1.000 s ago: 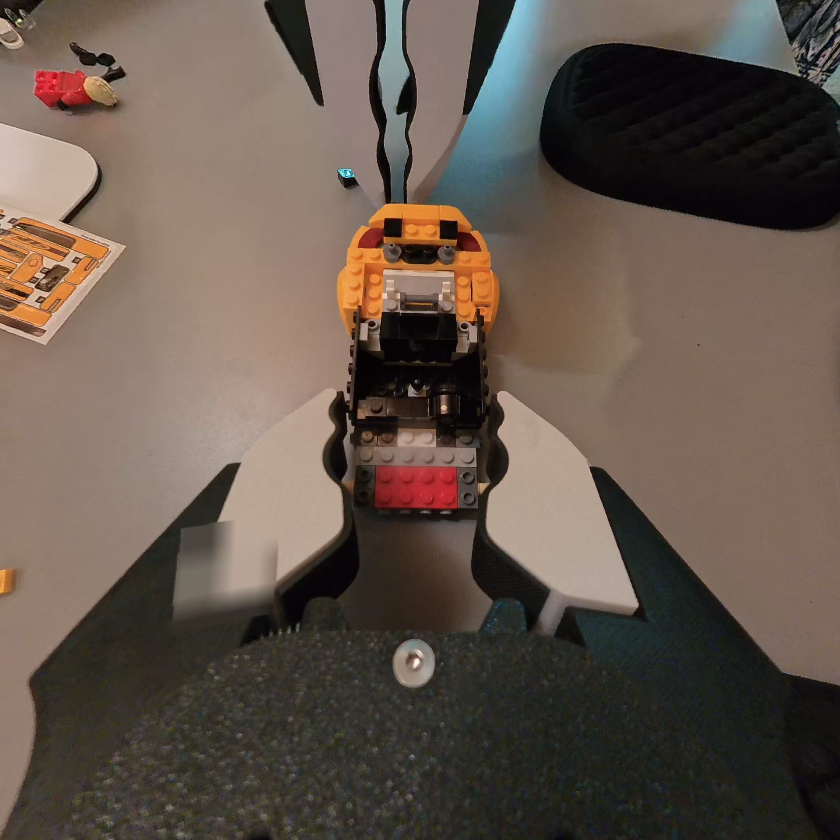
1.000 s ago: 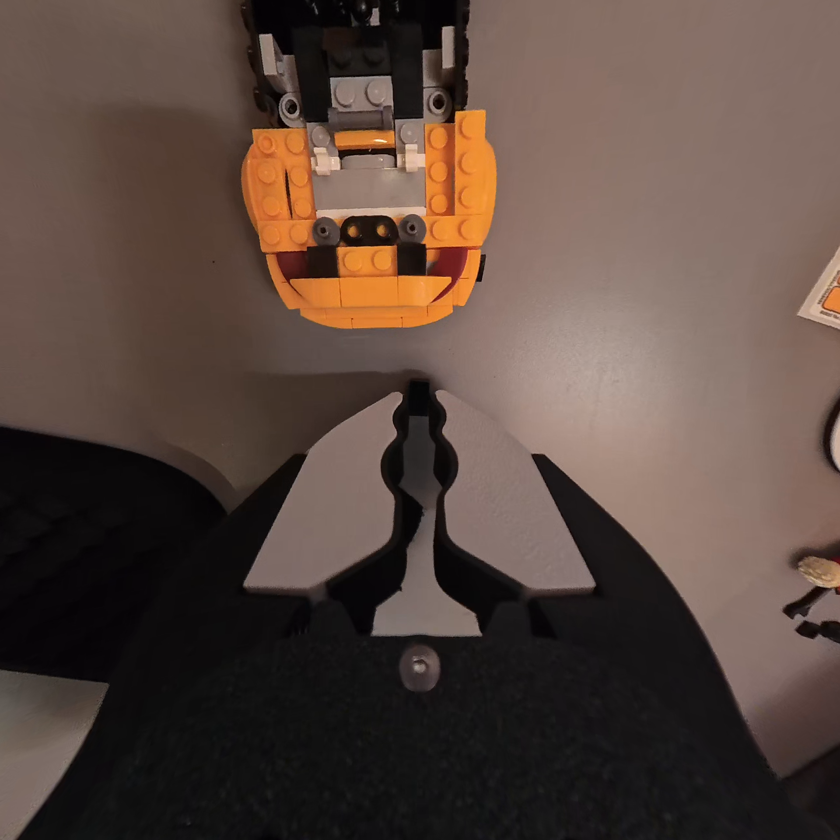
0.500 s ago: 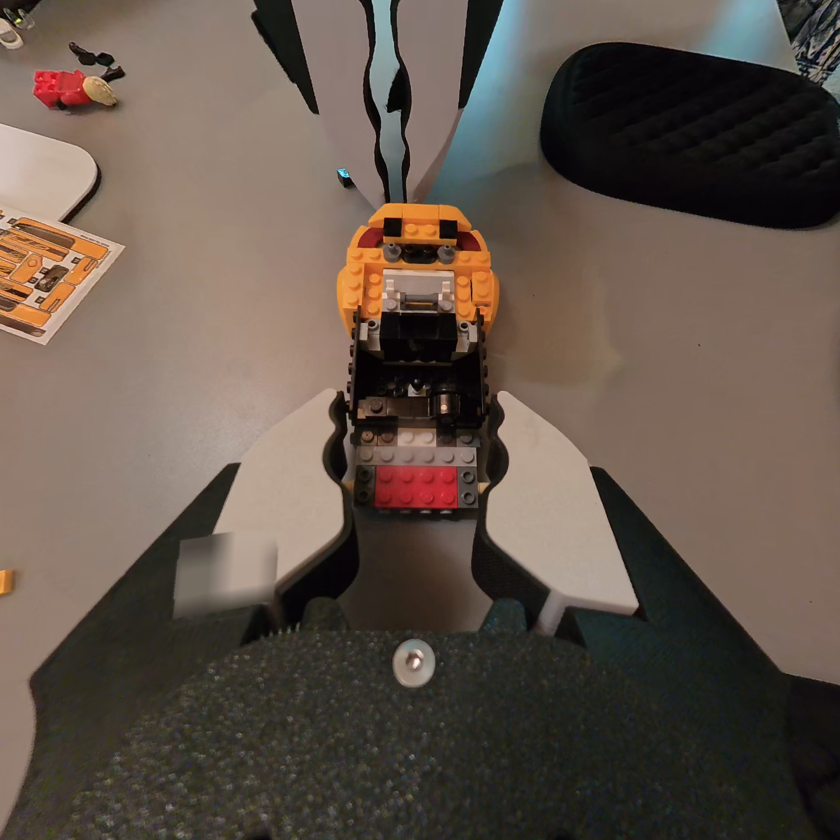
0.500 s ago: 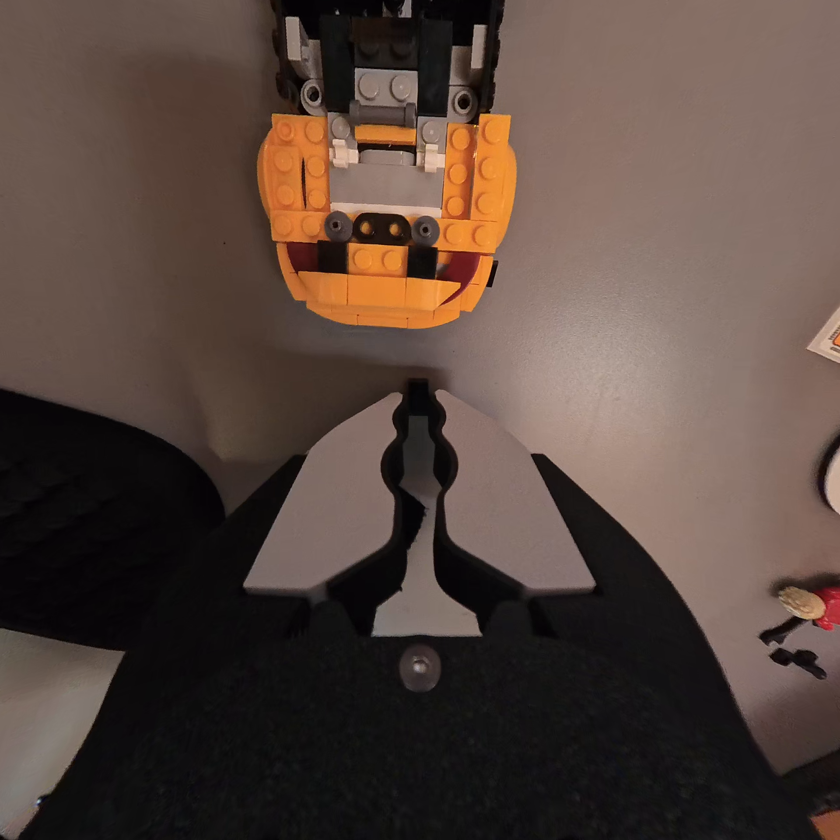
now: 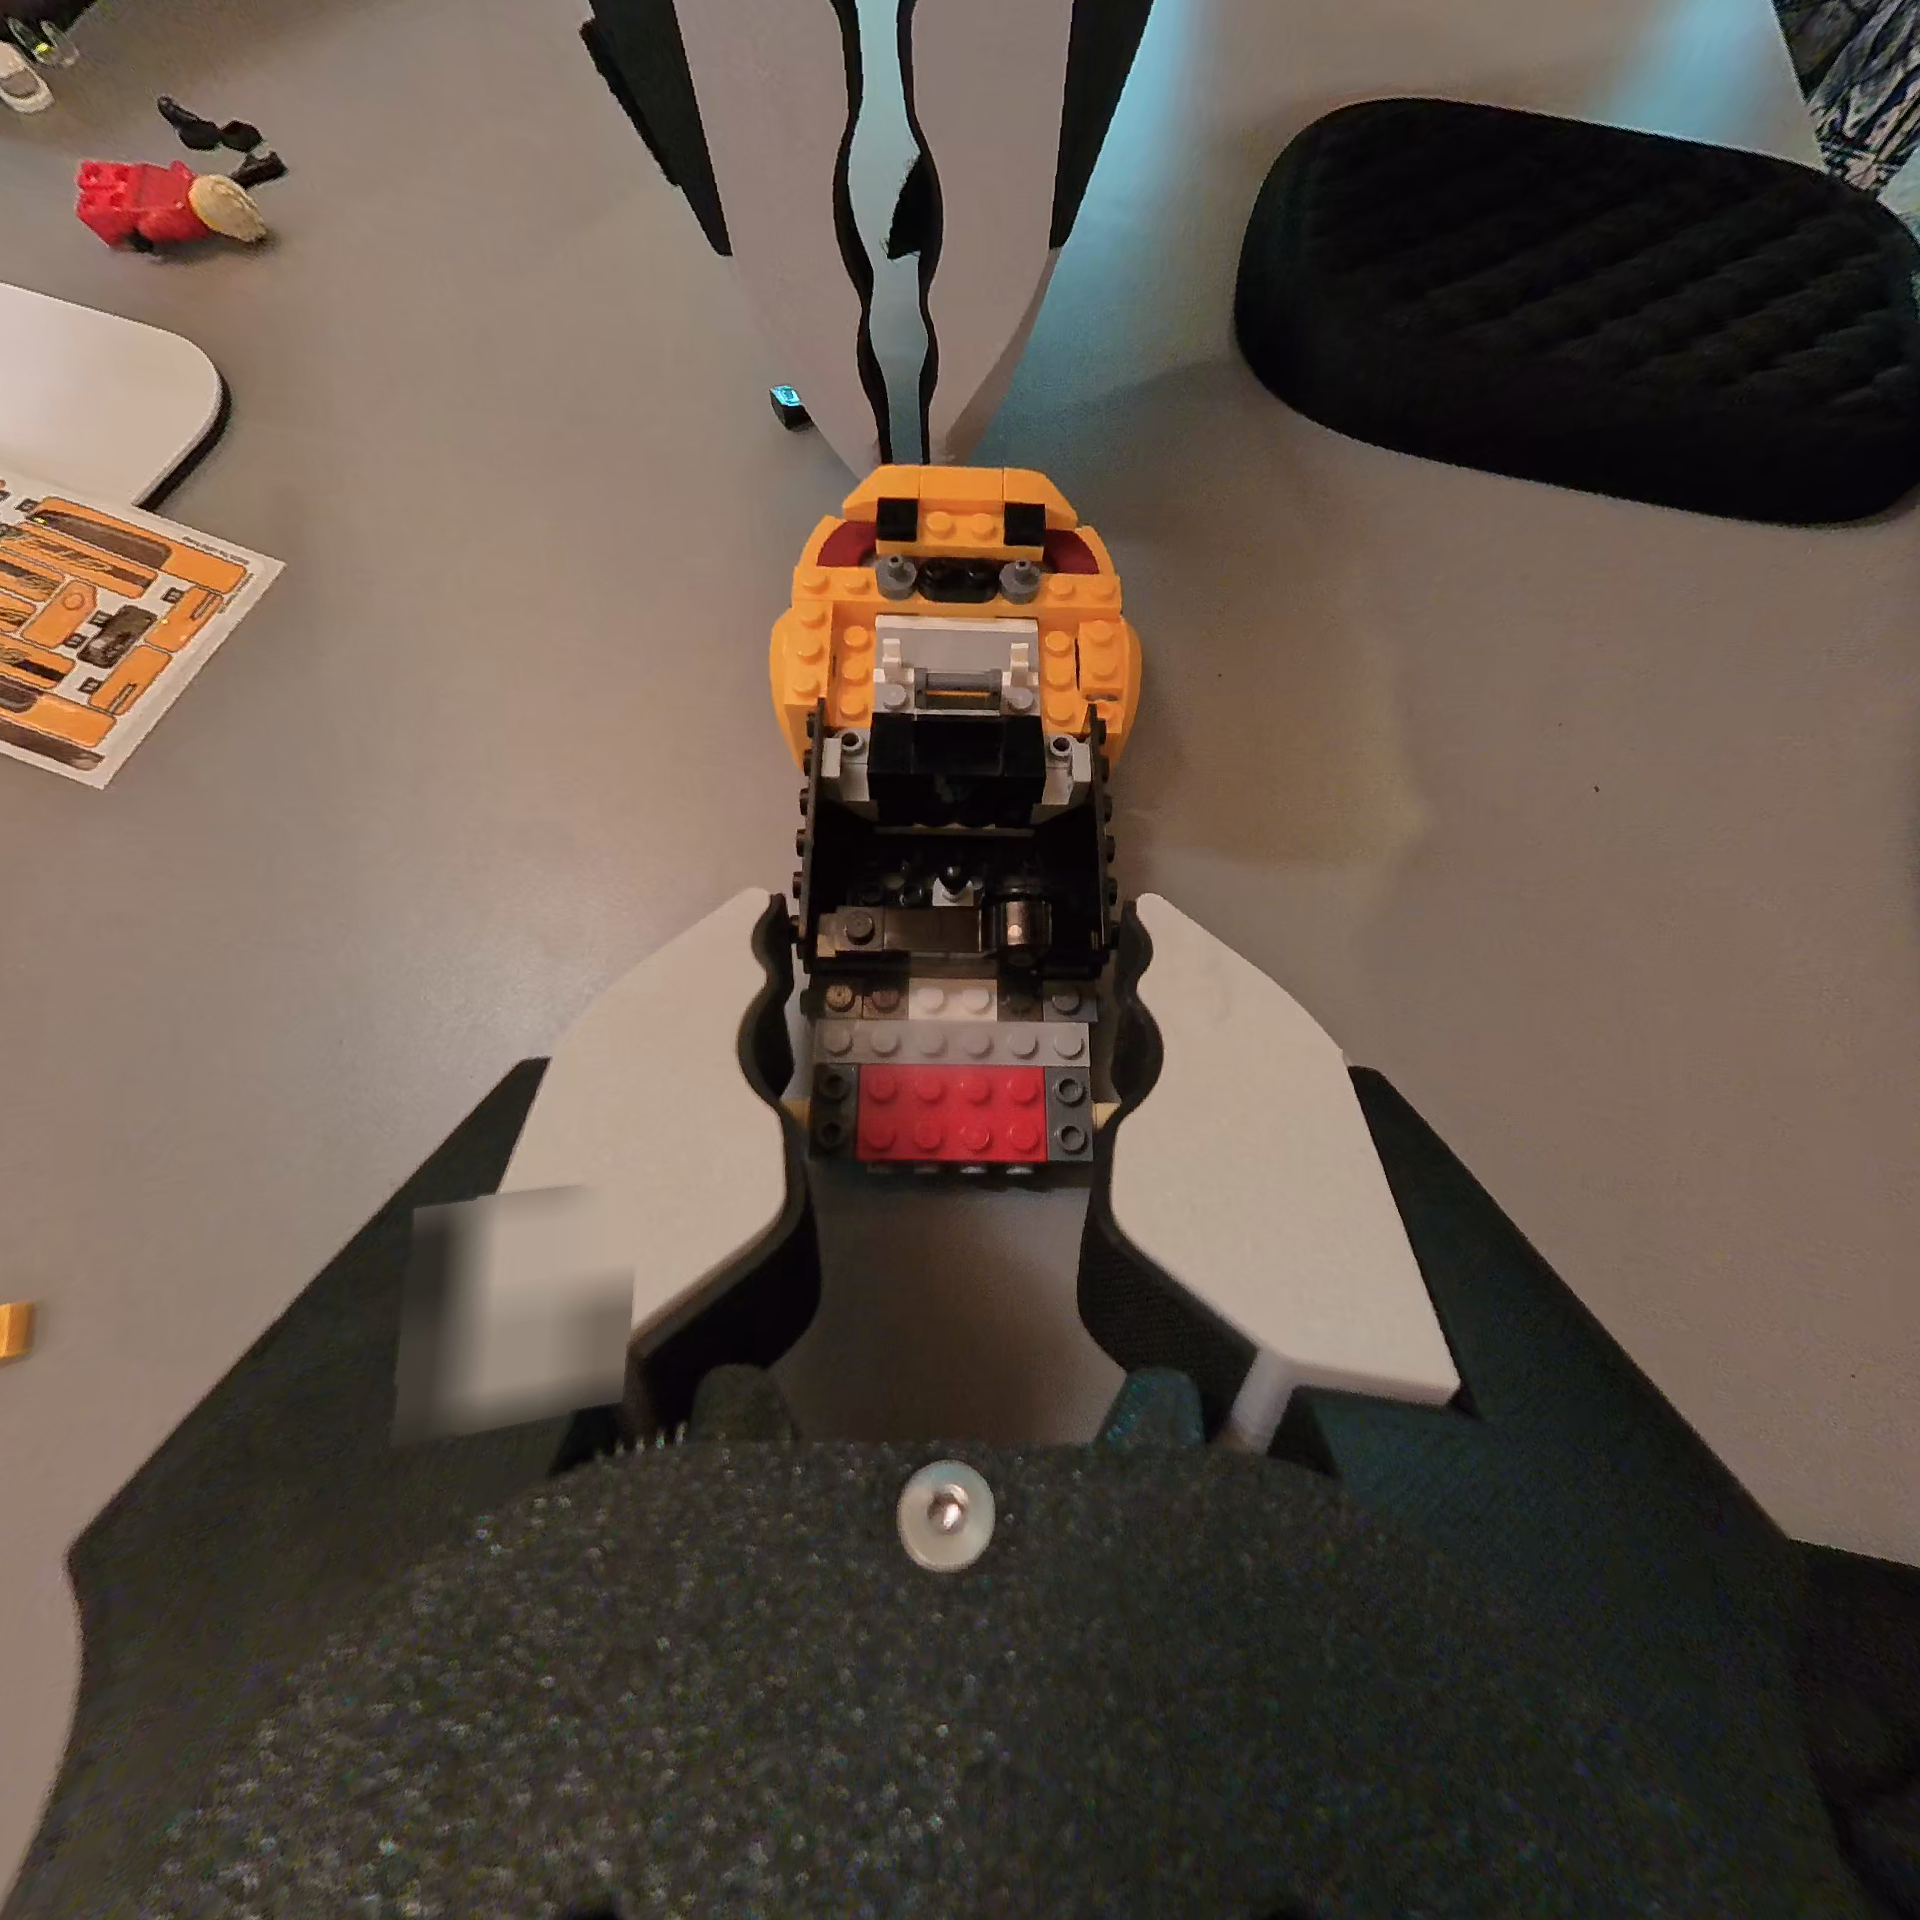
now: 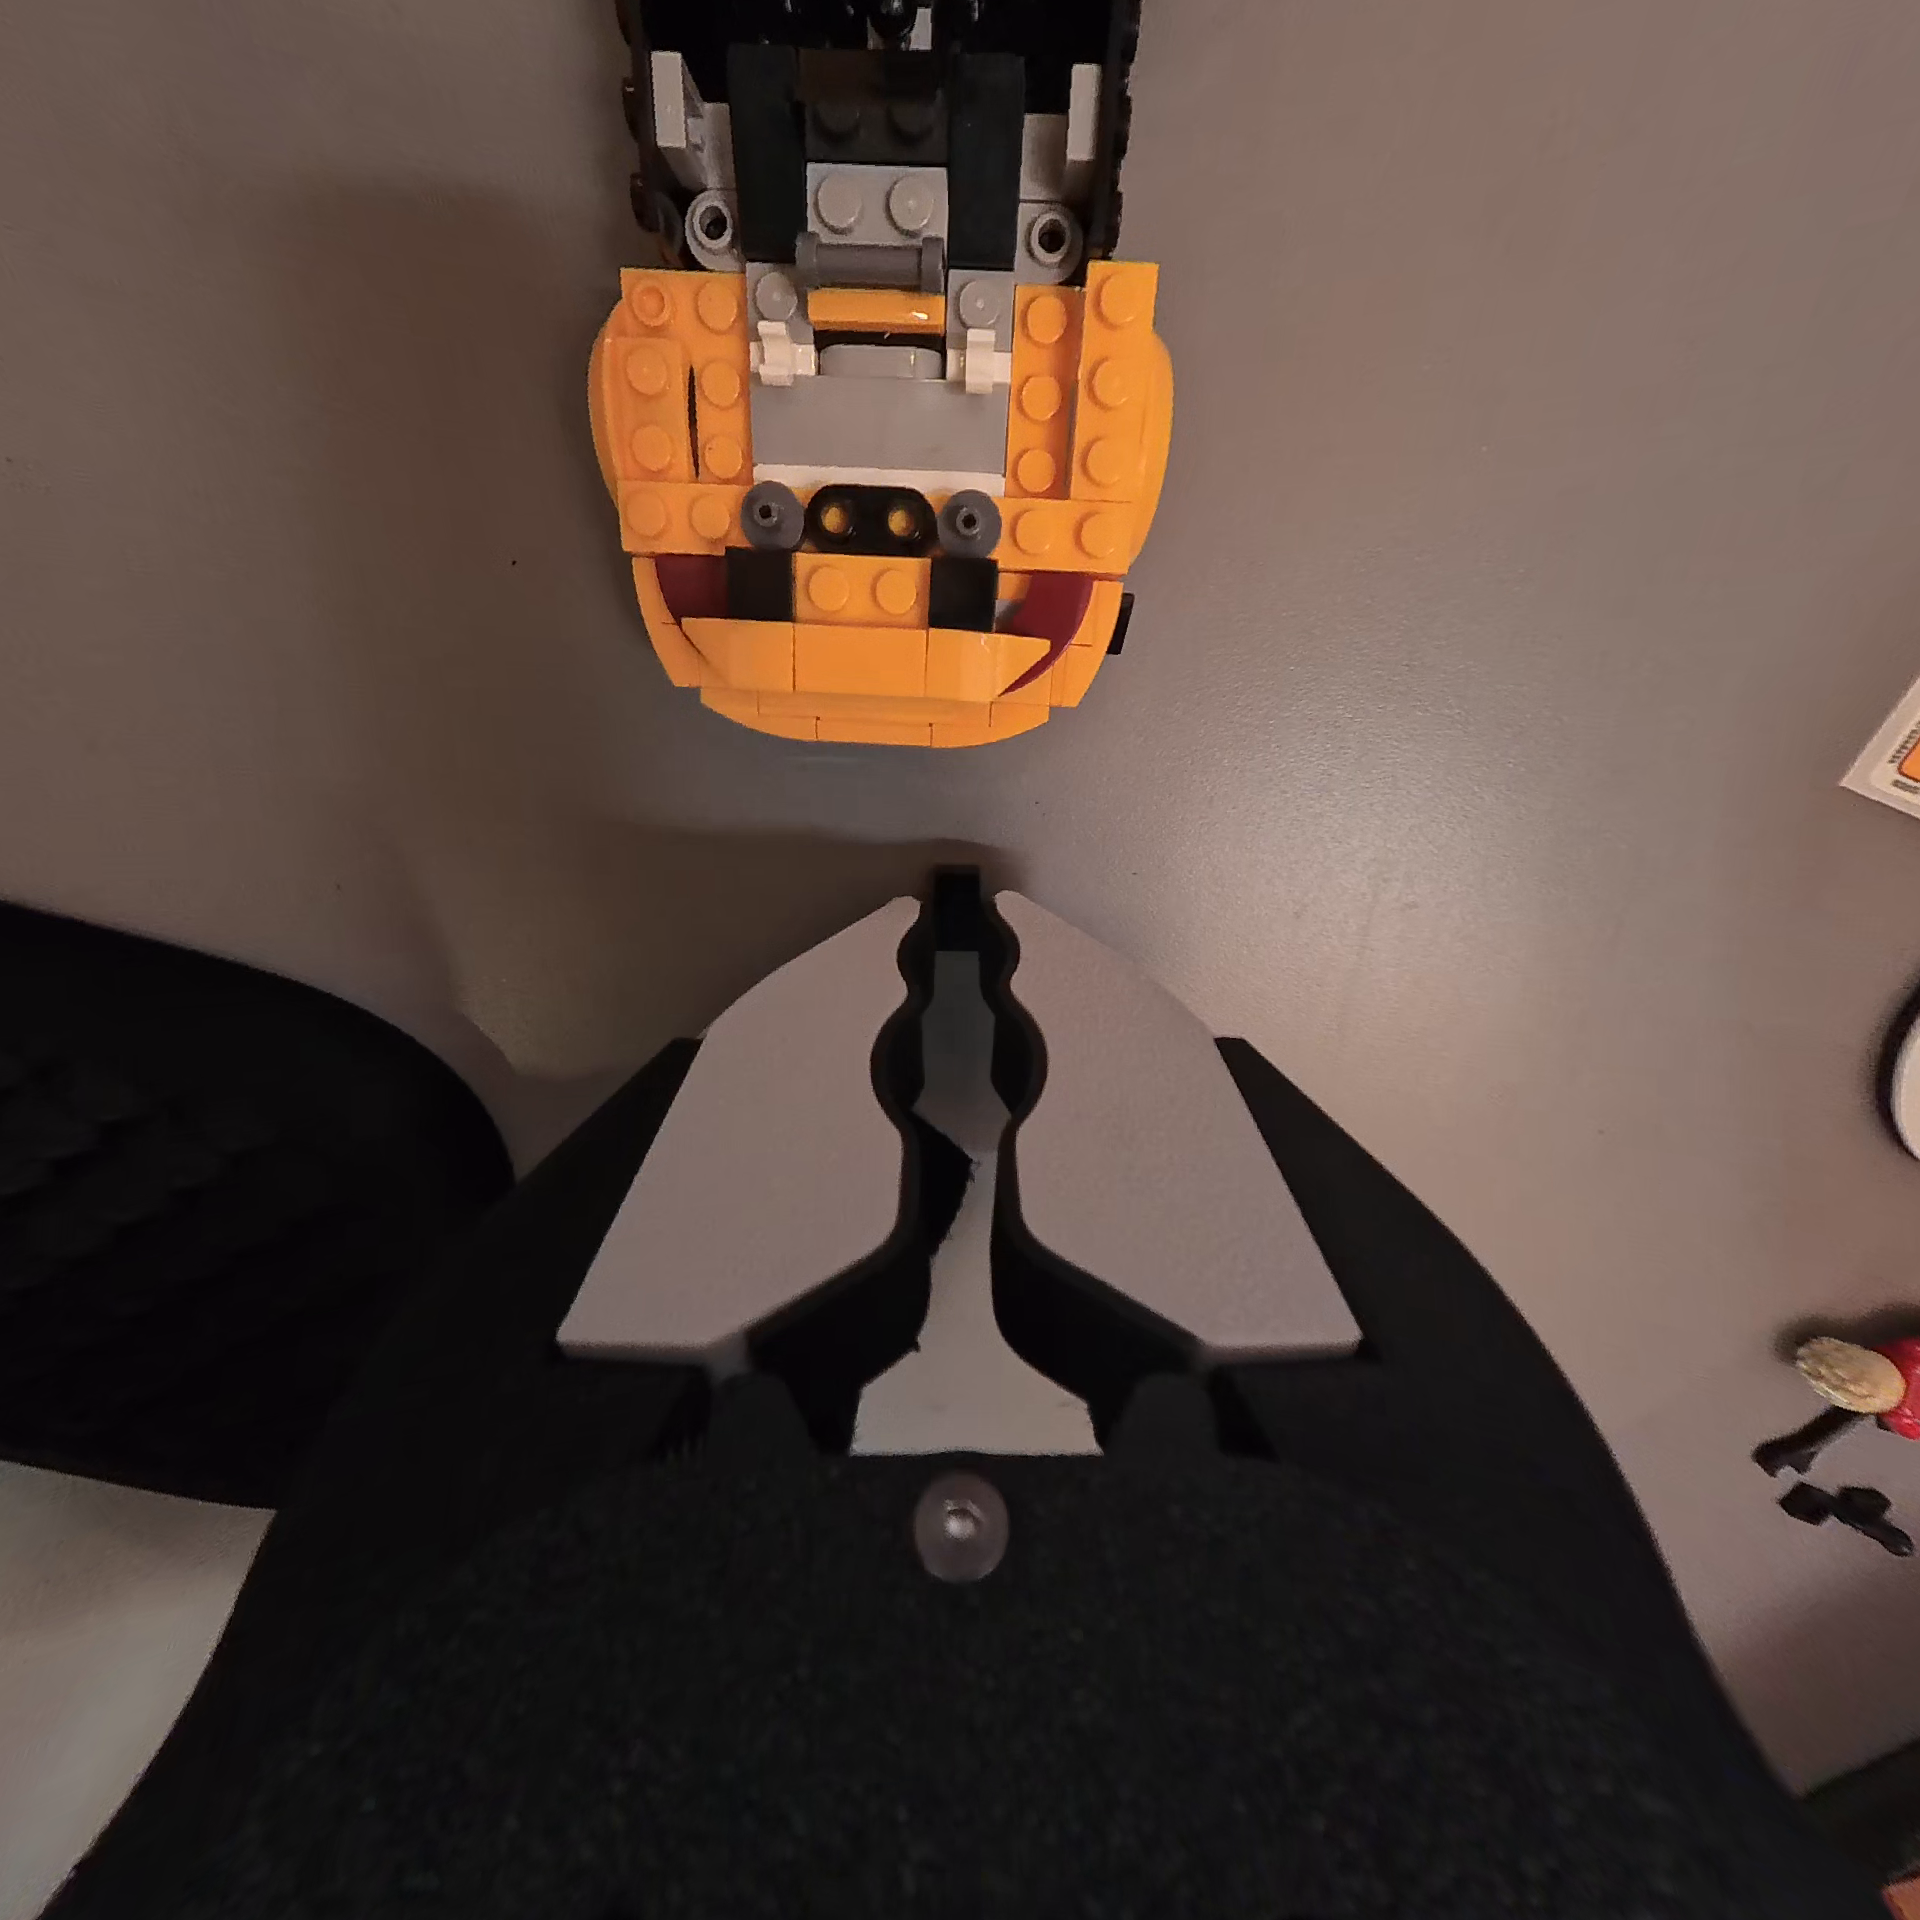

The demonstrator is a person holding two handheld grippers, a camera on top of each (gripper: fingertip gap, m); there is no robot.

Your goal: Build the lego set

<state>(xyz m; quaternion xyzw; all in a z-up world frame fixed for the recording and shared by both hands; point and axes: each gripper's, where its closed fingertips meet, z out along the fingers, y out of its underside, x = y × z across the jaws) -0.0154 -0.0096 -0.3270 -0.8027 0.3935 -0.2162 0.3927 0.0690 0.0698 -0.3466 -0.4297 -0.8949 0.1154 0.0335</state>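
Observation:
A half-built orange and black lego car (image 5: 956, 665) lies on the grey table (image 5: 468, 935). Its red and grey rear end (image 5: 951, 1112) sits between my left gripper's fingers. My left gripper (image 5: 954, 920) is shut on the car's rear sides. My right gripper (image 6: 956, 896) is shut on a small black piece (image 6: 956, 891) at its tips. It hovers just off the car's rounded orange end (image 6: 873, 686). In the left wrist view the right gripper (image 5: 902, 442) comes in from the far side and points at that end.
A black quilted pad (image 5: 1579, 301) lies at the far right. A sticker sheet (image 5: 94, 623), a white board (image 5: 94, 384) and red minifigure parts (image 5: 156, 203) lie at the left. A small dark piece (image 5: 790, 400) lies beside the right gripper. My hands' fingertips stand some 12 cm from each other.
My right gripper has shifted slightly sideways and tilted, staying just off the car's orange end with the black piece. My left gripper and the car have not moved.

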